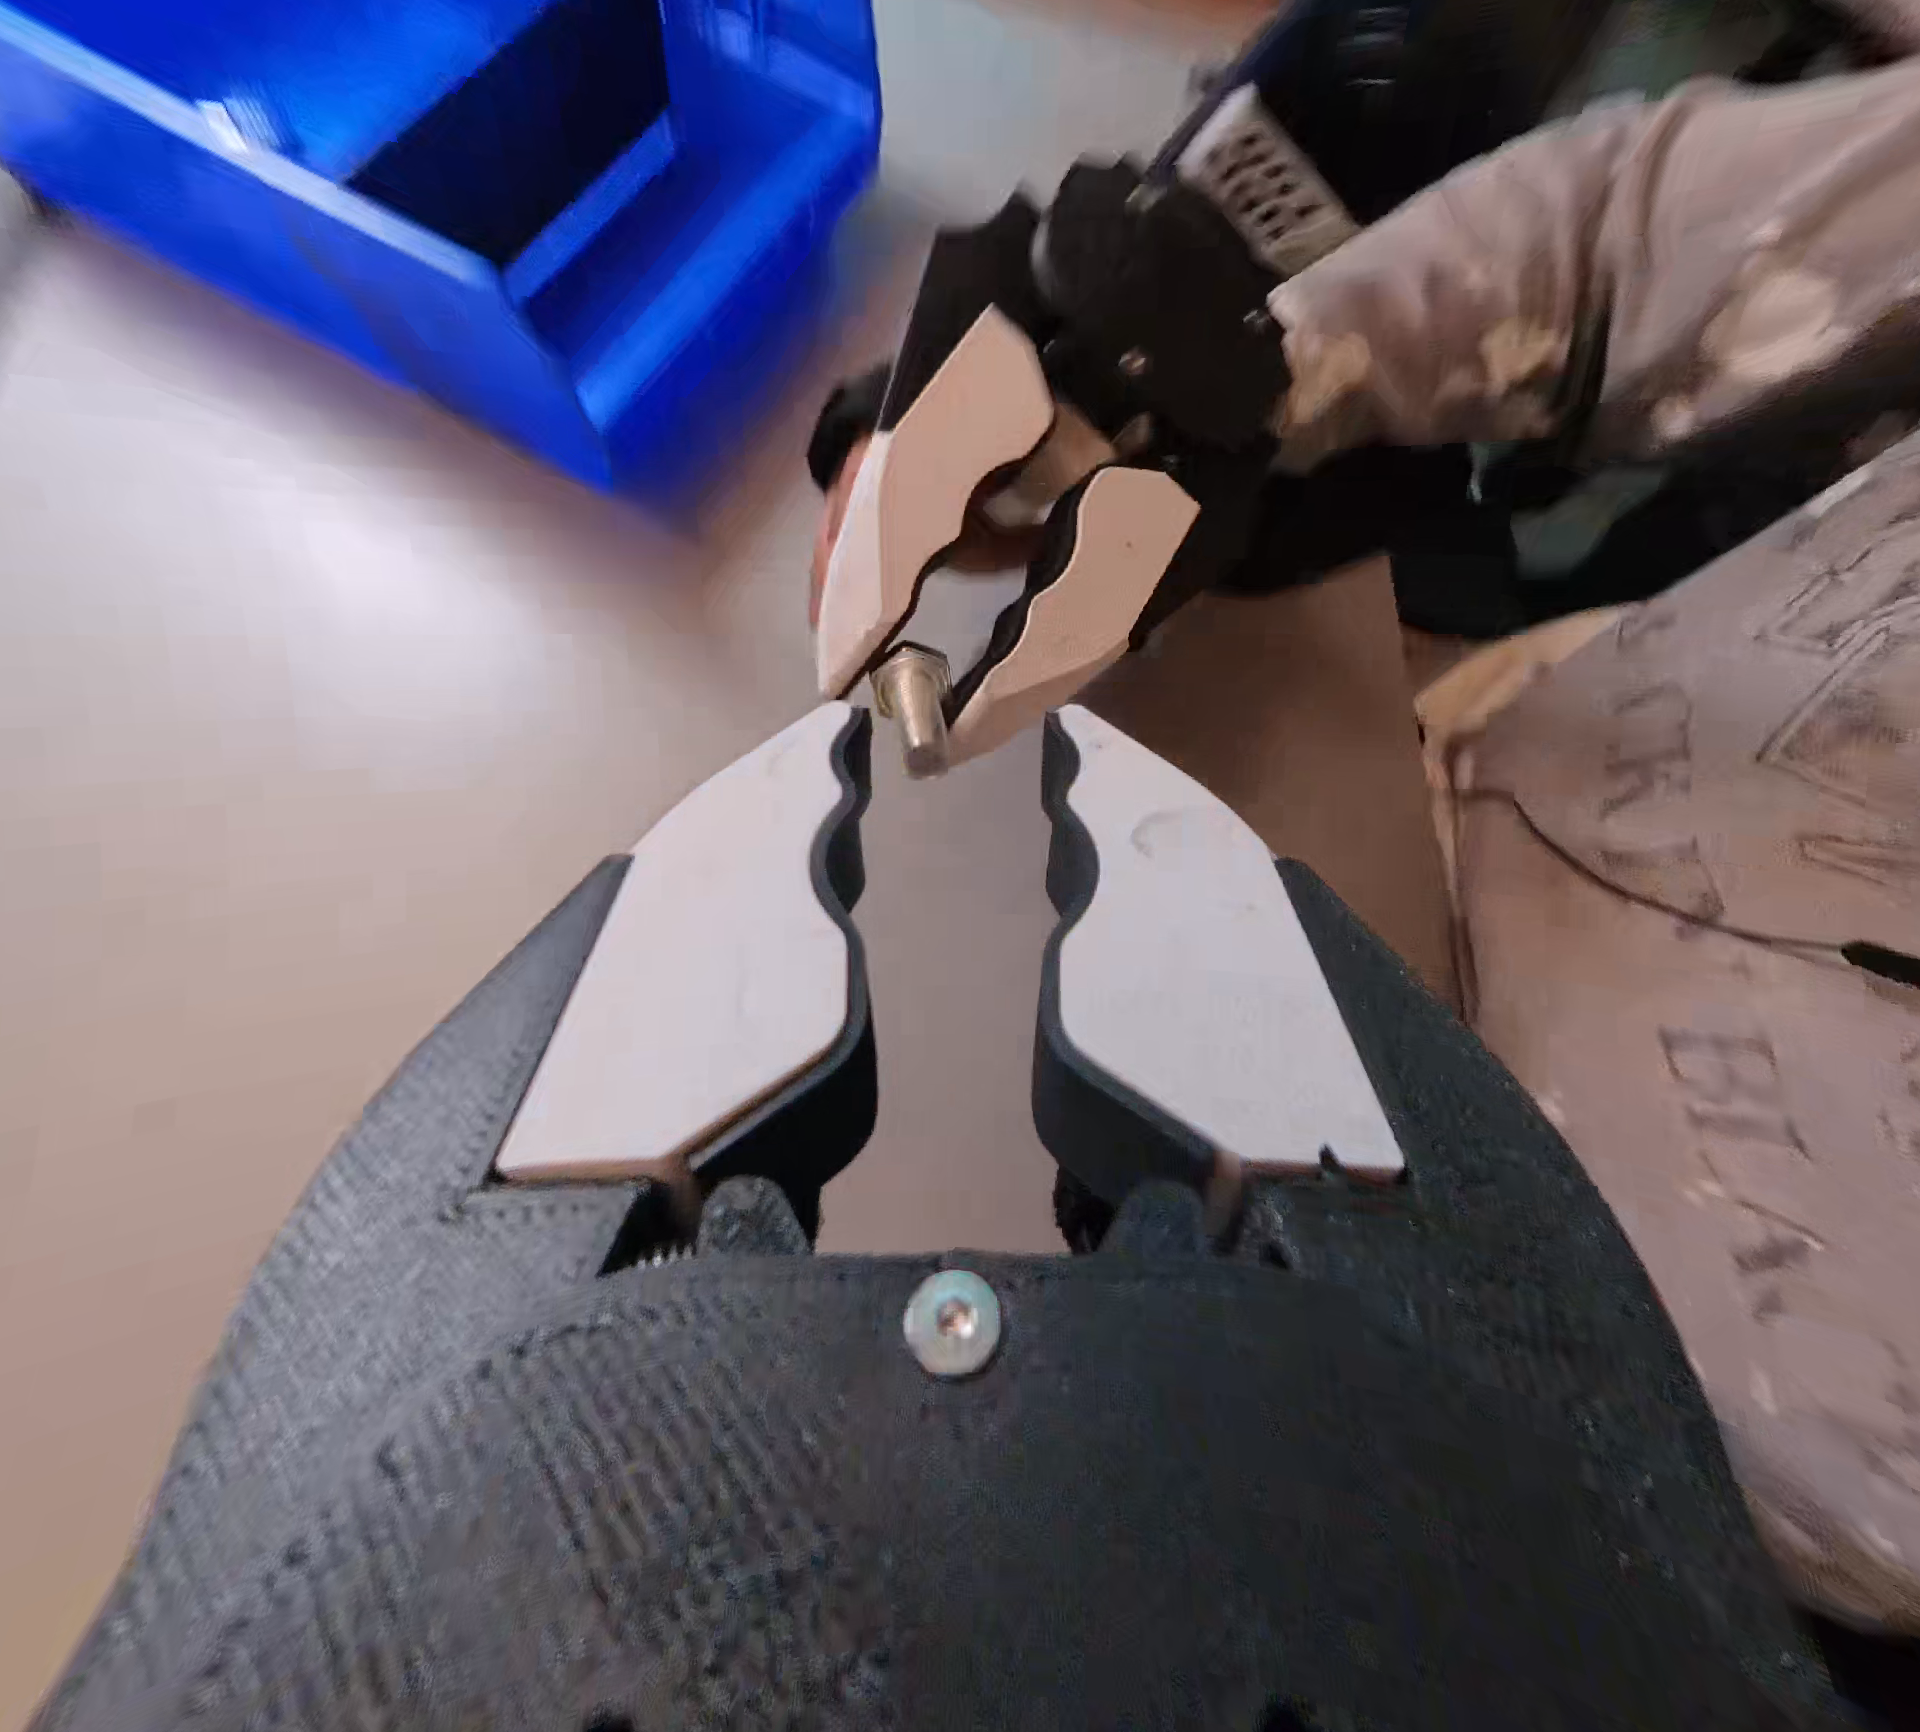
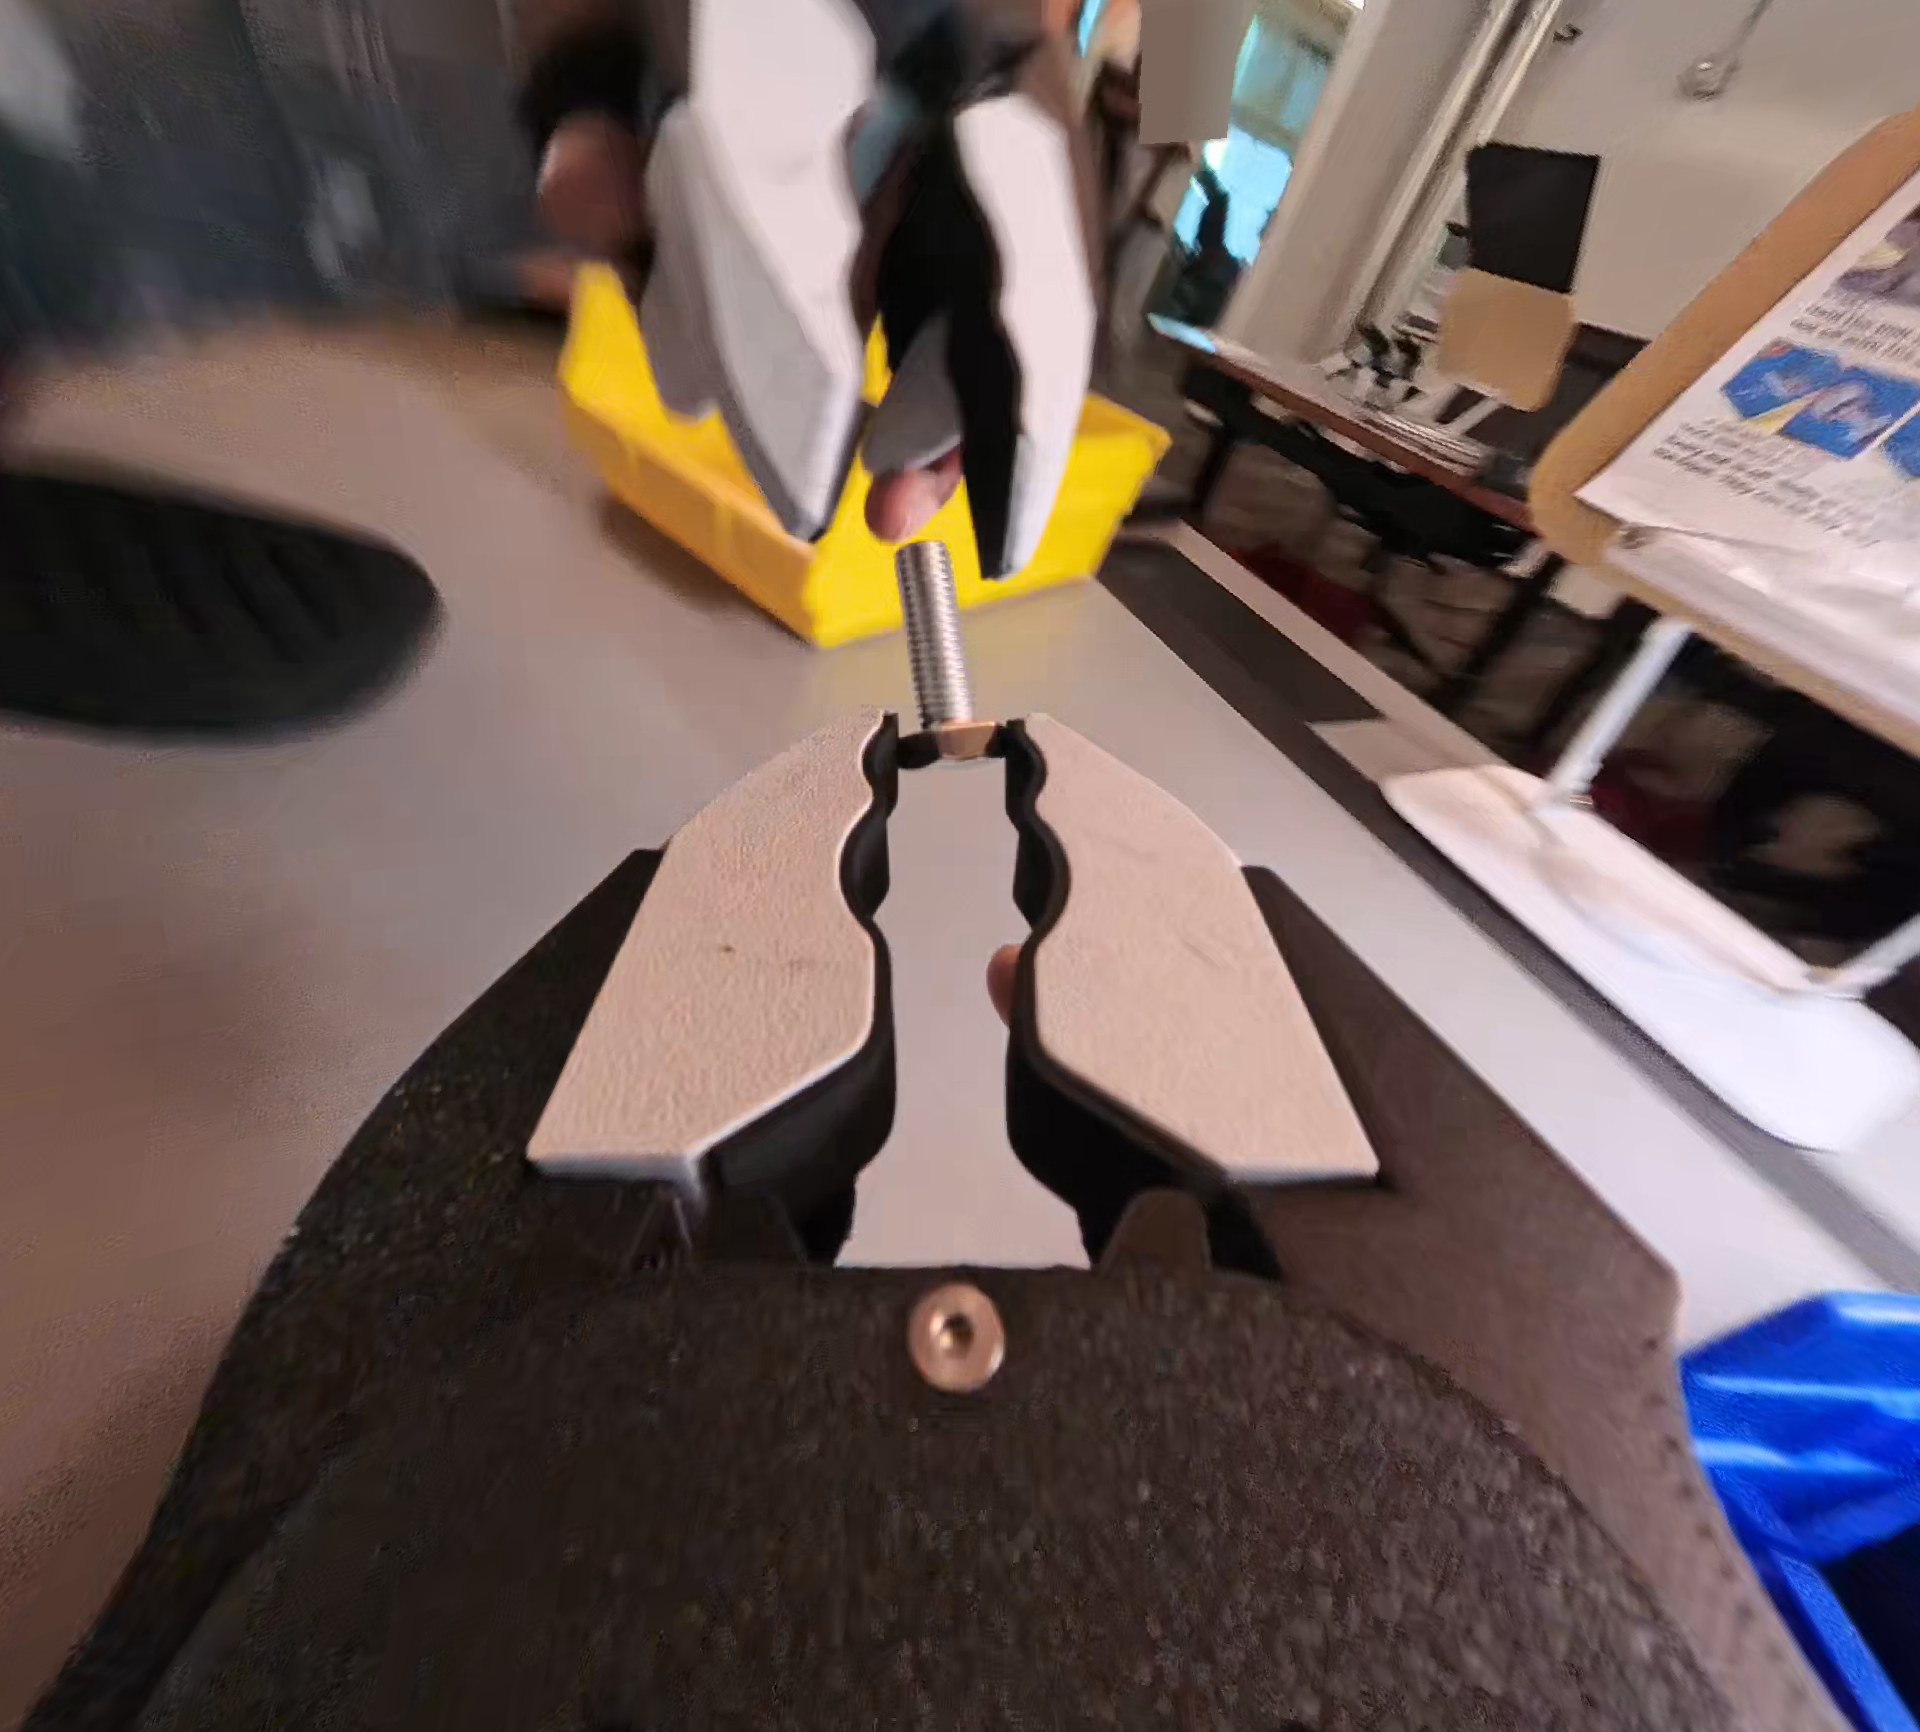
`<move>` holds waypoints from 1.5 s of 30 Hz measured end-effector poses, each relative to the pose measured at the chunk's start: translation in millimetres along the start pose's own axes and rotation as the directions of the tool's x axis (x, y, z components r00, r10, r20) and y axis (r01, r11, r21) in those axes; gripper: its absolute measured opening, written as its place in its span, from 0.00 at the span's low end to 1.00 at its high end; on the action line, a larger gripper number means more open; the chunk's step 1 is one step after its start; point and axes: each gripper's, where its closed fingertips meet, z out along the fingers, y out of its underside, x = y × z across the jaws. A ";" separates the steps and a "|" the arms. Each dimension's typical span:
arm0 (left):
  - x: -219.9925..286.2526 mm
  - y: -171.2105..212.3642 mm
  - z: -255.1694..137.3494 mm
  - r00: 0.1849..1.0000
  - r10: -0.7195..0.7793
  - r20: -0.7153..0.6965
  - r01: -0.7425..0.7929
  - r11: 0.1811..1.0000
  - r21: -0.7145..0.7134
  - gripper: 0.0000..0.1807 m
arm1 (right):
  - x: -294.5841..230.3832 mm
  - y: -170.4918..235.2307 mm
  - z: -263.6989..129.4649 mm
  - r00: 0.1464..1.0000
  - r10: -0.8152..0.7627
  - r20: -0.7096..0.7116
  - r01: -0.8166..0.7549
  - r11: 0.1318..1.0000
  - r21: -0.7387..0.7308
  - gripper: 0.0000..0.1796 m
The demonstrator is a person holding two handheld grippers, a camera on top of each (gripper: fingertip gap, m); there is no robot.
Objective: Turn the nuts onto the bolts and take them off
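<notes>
The tabletop (image 2: pixel 312 851) carries two bins: one blue bin (image 1: pixel 436 155) in the left wrist view, one yellow bin (image 2: pixel 831 539) beyond the bolt in the right wrist view. A paper-covered board (image 2: pixel 1766 456) stands at the right.

Right tongs (image 2: pixel 948 740): clenched on the head of one bolt (image 2: pixel 935 633), held above the tabletop, threaded shank pointing away towards the other tool. Left tongs (image 1: pixel 951 726): released, nothing between the fingers, tips just beside the bolt's free end. No nut is visible on the shank or elsewhere; count is one bolt, zero nuts seen.

Judgement: the bolt is bare, so a nut appears either just removed or not yet fitted. The next move likely calls for the left tongs to fetch a nut and align it squarely with the shank.
</notes>
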 end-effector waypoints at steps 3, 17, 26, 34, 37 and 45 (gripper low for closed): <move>12.0 -22.9 -11.9 0.994 0.082 0.074 -0.099 0.959 0.264 0.17 | 2.7 -27.0 -12.6 0.970 0.218 0.108 -0.234 0.957 0.168 0.11; 43.9 -24.5 -6.5 0.990 0.142 -0.010 -0.127 0.913 0.388 0.06 | -40.7 -47.7 -14.4 0.843 0.357 0.402 -0.459 0.868 0.189 0.11; 35.6 -15.4 -0.9 0.995 0.097 -0.006 -0.091 0.951 0.296 0.06 | -40.8 -29.2 -7.7 0.927 0.235 0.292 -0.270 0.959 0.085 0.10; 35.9 -17.3 -0.6 0.994 0.109 0.013 -0.108 0.946 0.306 0.06 | -40.8 -29.8 -7.3 0.917 0.258 0.305 -0.296 0.951 0.085 0.10; 35.2 -18.5 1.3 0.993 0.112 0.030 -0.116 0.944 0.310 0.06 | -39.3 -30.3 -6.7 0.921 0.258 0.291 -0.295 0.951 0.090 0.10; 34.8 -22.5 0.7 0.993 0.108 0.043 -0.116 0.934 0.337 0.06 | -36.9 -32.5 -8.0 0.925 0.260 0.278 -0.299 0.948 0.107 0.10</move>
